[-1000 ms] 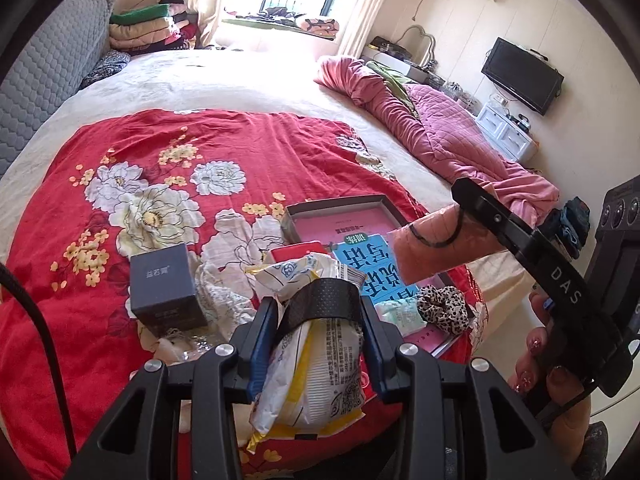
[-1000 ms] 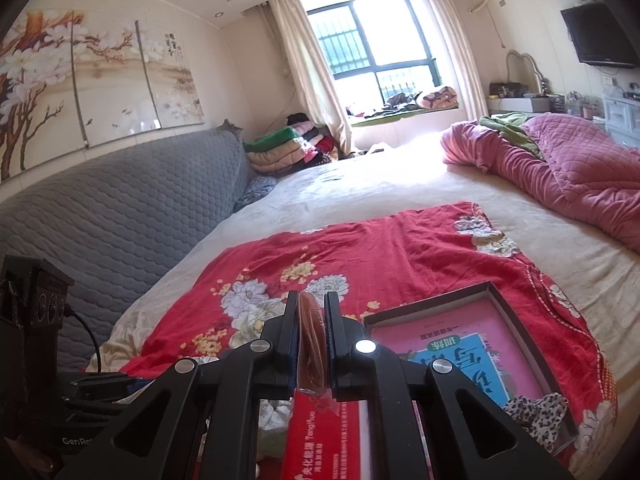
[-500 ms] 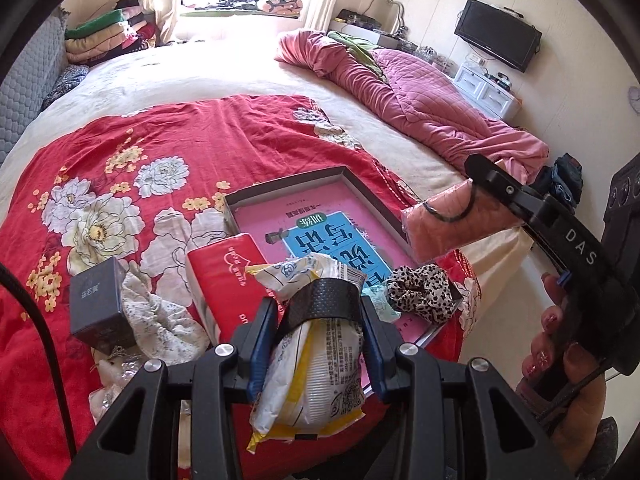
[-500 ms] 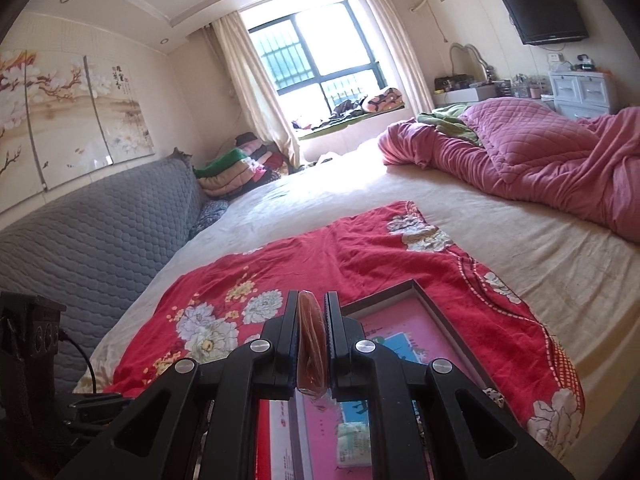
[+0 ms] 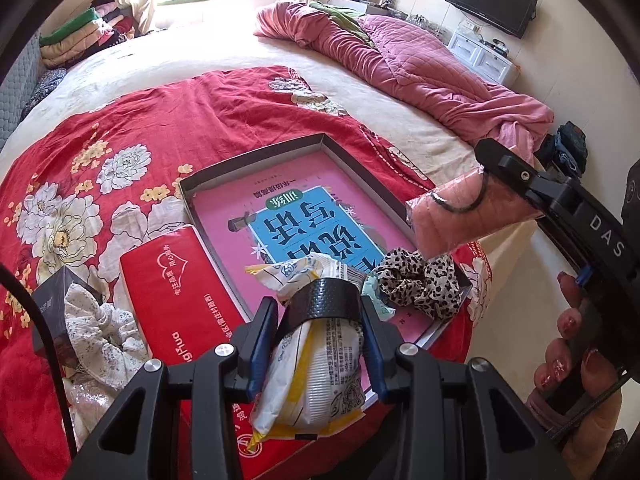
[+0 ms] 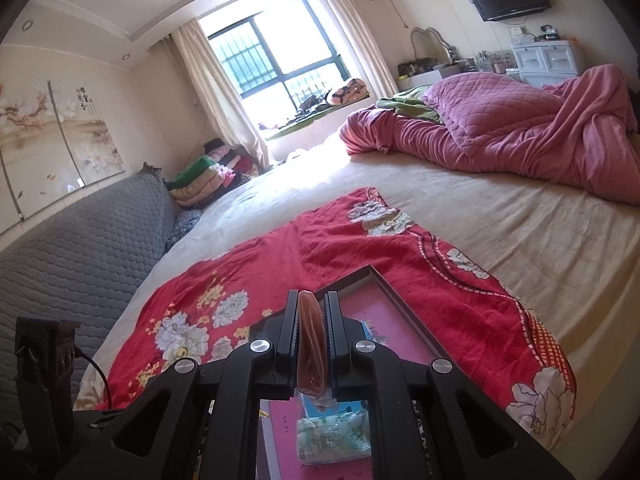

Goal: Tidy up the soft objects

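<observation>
- Soft packs were in both grippers, above the flat box point(image 5: 256, 160) on the red flowered blanket point(image 5: 160, 120).
- The left gripper point(image 5: 318, 312) was clamped on a white and yellow pack point(image 5: 316, 368).
- The right gripper point(image 6: 313, 320) was squeezed tight on a thin pink pack point(image 5: 460, 216).
- A spotted hair tie point(image 5: 420, 280) and a small green pack point(image 6: 332, 436) lay inside the box.
- A red tissue pack point(image 5: 176, 288) lay just beside the box.

white-yellow packet point(image 5: 316, 364), pink pouch point(image 5: 460, 216), perhaps wrapped
</observation>
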Tool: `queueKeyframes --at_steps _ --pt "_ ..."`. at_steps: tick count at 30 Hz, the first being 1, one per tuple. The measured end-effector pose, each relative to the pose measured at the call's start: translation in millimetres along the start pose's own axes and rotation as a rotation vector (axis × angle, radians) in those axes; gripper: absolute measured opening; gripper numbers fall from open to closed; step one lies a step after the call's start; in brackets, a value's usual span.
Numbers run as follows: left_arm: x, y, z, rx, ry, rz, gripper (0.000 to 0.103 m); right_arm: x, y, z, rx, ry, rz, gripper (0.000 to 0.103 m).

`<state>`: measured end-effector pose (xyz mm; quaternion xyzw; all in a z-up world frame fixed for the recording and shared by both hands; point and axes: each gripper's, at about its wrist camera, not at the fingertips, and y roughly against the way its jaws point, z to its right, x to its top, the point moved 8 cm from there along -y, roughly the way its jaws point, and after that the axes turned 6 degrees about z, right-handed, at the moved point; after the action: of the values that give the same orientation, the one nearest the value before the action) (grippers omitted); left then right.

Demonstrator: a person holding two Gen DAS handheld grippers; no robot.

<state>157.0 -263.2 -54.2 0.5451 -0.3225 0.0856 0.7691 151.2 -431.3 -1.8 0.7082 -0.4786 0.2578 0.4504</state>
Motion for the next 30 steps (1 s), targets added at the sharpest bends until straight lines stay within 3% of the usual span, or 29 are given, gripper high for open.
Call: queueKeyframes --at_steps 11,24,30 --pt "12.1 -33.5 4.3 0.016 -0.002 -0.025 0.040 -20.3 -18.9 47.1 -0.074 -0.099 -0.028 0.011" --pt "13.0 -75.3 -2.9 0.019 0.046 -0.095 0.040 -40.4 -44.4 53.6 -0.038 -0.147 -0.092 0.011" --pt "17.3 -83.9 -3.2 0.034 0.037 -0.087 0.040 -50.7 -55.5 65.5 -0.105 -0.133 -0.107 0.011"
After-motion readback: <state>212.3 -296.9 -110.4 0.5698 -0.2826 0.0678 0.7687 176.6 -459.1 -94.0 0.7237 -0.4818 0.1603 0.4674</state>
